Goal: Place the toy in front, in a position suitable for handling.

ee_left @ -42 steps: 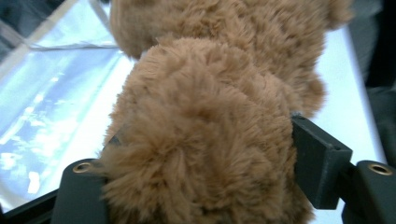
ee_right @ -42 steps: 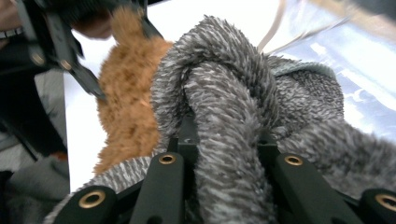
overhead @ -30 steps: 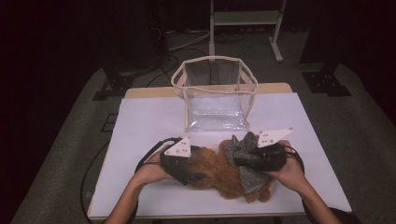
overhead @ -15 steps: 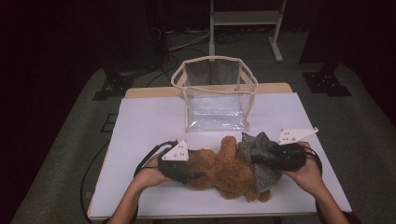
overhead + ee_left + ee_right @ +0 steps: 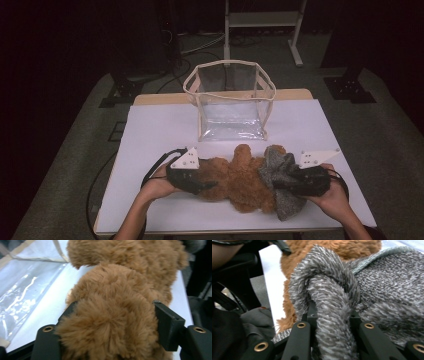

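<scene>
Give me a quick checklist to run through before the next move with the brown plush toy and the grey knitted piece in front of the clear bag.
1. Left gripper clamped on the fluffy brown plush toy: ok; its jaws have just been closing, and fur now bulges between them.
2. Right gripper clamped on the grey knitted garment: ok, a fold sits pinched between its jaws.
3. Garment fully off the toy: cannot tell, they overlap.
4. Clear plastic bag with beige trim upright, mouth open: ok.
5. White table top between toy and bag free of obstacles: ok.
</scene>
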A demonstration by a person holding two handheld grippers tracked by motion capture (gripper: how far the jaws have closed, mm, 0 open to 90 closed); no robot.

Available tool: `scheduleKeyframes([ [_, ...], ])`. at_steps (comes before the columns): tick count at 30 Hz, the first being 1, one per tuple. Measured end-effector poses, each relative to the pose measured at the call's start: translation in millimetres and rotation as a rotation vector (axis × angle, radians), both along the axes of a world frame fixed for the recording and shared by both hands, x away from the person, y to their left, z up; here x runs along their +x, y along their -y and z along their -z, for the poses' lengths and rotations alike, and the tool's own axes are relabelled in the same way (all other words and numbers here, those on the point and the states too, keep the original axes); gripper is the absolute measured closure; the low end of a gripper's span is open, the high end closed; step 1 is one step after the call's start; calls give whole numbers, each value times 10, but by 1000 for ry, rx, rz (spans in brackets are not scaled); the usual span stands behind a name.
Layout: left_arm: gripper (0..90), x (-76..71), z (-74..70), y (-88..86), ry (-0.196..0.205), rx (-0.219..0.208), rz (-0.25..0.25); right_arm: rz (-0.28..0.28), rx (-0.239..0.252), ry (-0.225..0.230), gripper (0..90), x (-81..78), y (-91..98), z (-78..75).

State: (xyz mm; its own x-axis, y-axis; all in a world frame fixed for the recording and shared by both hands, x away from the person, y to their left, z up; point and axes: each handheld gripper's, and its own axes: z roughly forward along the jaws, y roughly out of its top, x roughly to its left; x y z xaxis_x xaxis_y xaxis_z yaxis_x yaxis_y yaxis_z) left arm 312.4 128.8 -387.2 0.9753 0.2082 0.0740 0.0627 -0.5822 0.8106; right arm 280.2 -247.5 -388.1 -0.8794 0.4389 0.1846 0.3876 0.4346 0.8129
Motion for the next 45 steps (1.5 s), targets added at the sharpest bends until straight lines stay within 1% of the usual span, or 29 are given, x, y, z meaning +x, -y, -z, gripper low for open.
scheduleKeyframes([
  [3, 326, -8, 32, 5, -1, -9, 3, 25, -3, 10, 722, 80, -16, 7],
  [4, 330, -12, 35, 9, 6, 0, 6, 29, -4, 9, 723, 115, -24, 5],
  [8, 336, -22, 37, 14, 7, 9, 10, 41, -26, 30, 726, 268, -85, -30],
  [9, 337, -27, 41, 13, 1, 4, 6, 43, -31, 33, 727, 308, -106, -39],
  [12, 337, -37, 39, -5, -8, 15, 18, 45, -46, 42, 729, 412, -164, -54],
  [14, 337, -43, 39, -9, -17, 10, 19, 45, -50, 42, 731, 455, -190, -57],
  [15, 337, -41, 36, -14, -16, 16, 25, 43, -48, 38, 731, 472, -196, -57],
  [18, 337, -37, 37, -9, -13, 13, 21, 33, -39, 23, 733, 493, -200, -86],
  [19, 337, -38, 39, -4, -13, 6, 20, 30, -29, 20, 733, 496, -200, -112],
  [20, 337, -38, 35, 0, -8, 8, 26, 23, -12, 20, 733, 500, -207, -145],
  [21, 337, -47, 30, 10, -2, 10, 28, 8, -5, 23, 733, 506, -231, -180],
  [24, 337, -71, 23, 34, 14, 19, 35, -33, -21, 39, 732, 521, -389, -254],
  [25, 337, -76, 25, 36, 18, 17, 34, -54, -35, 42, 732, 535, -473, -271],
  [26, 337, -80, 30, 34, 21, 16, 36, -62, -44, 45, 732, 545, -518, -277],
  [28, 337, -77, 36, 26, 19, 12, 37, -73, -61, 39, 732, 594, -601, -270],
  [30, 334, -70, 37, 17, 10, 6, 32, -73, -73, 19, 731, 633, -610, -233],
  [32, 305, -52, 25, -1, 8, 5, 29, -75, -72, -10, 731, 627, -586, -191],
  [33, 280, -37, 10, -17, 3, 3, 24, -74, -65, -16, 734, 606, -565, -176],
  [34, 249, -26, -1, -30, -11, -8, 15, -73, -58, -21, 736, 576, -540, -165],
  [35, 209, -17, -17, -51, -20, -8, 8, -74, -54, -20, 738, 544, -512, -153],
  [37, 189, -11, -38, -107, -28, -13, 3, -70, -44, -21, 741, 482, -451, -135],
  [38, 190, -8, -37, -139, -36, -25, 1, -68, -39, -23, 742, 451, -420, -134],
  [39, 220, -4, -31, -156, -46, -31, 10, -69, -34, -24, 742, 420, -385, -136],
  [40, 267, -3, -15, -169, -49, -37, 25, -70, -33, -27, 742, 405, -369, -141],
  [41, 311, -4, 14, -167, -47, -43, 28, -69, -35, -30, 741, 386, -357, -157],
  [42, 347, 2, 30, -161, -51, -44, 24, -68, -45, -17, 739, 363, -354, -199],
  [43, 361, 4, 34, -157, -54, -44, 21, -66, -56, 7, 738, 340, -358, -253],
  [44, 371, 7, 33, -149, -47, -47, 16, -67, -62, 20, 737, 322, -365, -300],
  [45, 380, 9, 32, -143, -46, -48, 14, -78, -59, 41, 738, 299, -388, -376],
])
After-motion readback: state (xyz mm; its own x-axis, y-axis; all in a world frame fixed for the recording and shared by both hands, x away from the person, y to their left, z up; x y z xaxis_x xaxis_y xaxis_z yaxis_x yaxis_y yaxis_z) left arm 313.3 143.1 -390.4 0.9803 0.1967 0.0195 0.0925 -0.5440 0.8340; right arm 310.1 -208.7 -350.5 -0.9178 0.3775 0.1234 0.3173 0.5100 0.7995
